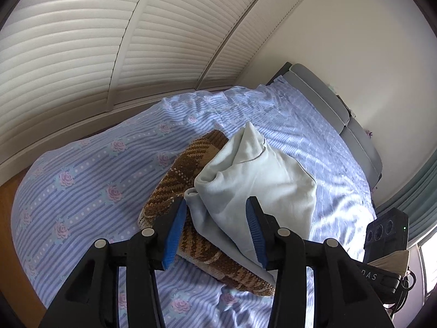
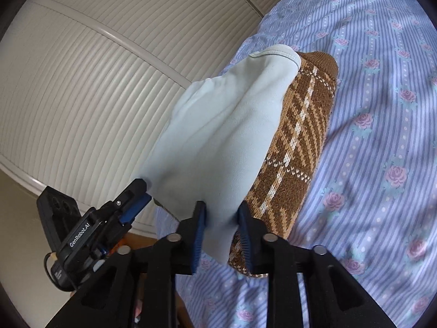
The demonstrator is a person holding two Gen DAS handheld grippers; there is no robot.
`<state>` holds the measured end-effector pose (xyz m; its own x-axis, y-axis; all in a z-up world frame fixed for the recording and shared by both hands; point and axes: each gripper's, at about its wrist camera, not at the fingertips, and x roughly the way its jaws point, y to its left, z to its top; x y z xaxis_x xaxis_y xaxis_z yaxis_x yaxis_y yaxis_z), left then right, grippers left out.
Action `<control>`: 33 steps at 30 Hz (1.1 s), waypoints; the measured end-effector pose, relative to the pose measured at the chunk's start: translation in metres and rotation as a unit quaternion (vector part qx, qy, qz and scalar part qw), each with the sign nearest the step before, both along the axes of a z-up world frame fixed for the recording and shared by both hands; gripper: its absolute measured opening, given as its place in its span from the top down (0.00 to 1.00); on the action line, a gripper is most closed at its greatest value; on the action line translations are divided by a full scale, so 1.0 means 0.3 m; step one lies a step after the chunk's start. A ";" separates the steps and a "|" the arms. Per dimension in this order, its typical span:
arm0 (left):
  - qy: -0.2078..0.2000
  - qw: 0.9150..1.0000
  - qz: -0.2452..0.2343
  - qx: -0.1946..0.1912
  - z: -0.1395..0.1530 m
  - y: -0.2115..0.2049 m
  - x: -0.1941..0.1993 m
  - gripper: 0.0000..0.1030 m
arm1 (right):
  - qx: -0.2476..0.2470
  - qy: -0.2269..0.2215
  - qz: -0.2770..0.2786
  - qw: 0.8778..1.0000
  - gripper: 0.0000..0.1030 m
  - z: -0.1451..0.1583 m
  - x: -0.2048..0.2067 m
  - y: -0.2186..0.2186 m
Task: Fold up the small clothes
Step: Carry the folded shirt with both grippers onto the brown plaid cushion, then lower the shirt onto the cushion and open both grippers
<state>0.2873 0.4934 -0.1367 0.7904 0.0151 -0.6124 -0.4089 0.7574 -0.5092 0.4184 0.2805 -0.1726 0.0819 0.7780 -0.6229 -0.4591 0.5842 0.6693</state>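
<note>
Two garments on bed [image 1: 82, 169]: pale mint garment [image 1: 254, 180] draped over brown plaid knit [image 1: 177, 180]. Left gripper [image 1: 215, 235] jaws open, straddling mint hem. Right gripper [image 2: 221, 232] jaws clamping mint edge. Risk: knit dragged along, fold bunching.

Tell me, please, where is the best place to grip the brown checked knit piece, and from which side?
Probably the brown ribbed end of the knit piece. It sticks out bare past the pale cloth that covers much of the rest, so a claw coming from the far side over the bed sheet would pinch only knit.
</note>
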 end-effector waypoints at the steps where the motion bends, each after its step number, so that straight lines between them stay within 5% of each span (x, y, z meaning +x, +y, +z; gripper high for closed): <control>1: -0.001 1.000 -0.001 0.001 0.005 -0.004 0.001 0.57 | 0.000 -0.002 -0.001 1.000 0.82 0.003 -0.004 -0.012; 9: 0.017 1.000 -0.001 0.013 -0.009 -0.035 0.018 0.57 | -0.010 0.016 0.003 1.000 0.82 -0.007 0.000 -0.070; 12: 0.020 1.000 0.004 0.014 -0.017 -0.036 0.011 0.57 | -0.003 0.030 -0.010 1.000 0.72 -0.022 -0.001 -0.090; 16: 0.002 0.998 0.019 0.061 0.030 -0.070 -0.027 0.57 | -0.006 0.001 -0.030 1.000 0.66 0.007 -0.020 -0.137; 22: -0.054 0.988 -0.009 0.145 0.109 -0.192 -0.037 0.46 | -0.035 -0.133 -0.054 0.989 0.64 0.123 -0.082 -0.210; 26: -0.065 0.983 -0.048 0.166 0.098 -0.252 0.003 0.36 | -0.050 -0.269 -0.063 0.960 0.38 0.200 -0.146 -0.198; 29: -0.050 0.979 -0.054 0.188 0.065 -0.275 0.033 0.28 | -0.065 -0.360 -0.033 0.930 0.35 0.242 -0.159 -0.114; 33: -0.026 0.983 -0.047 0.174 0.005 -0.237 0.065 0.25 | -0.093 -0.395 0.004 0.914 0.35 0.252 -0.101 0.008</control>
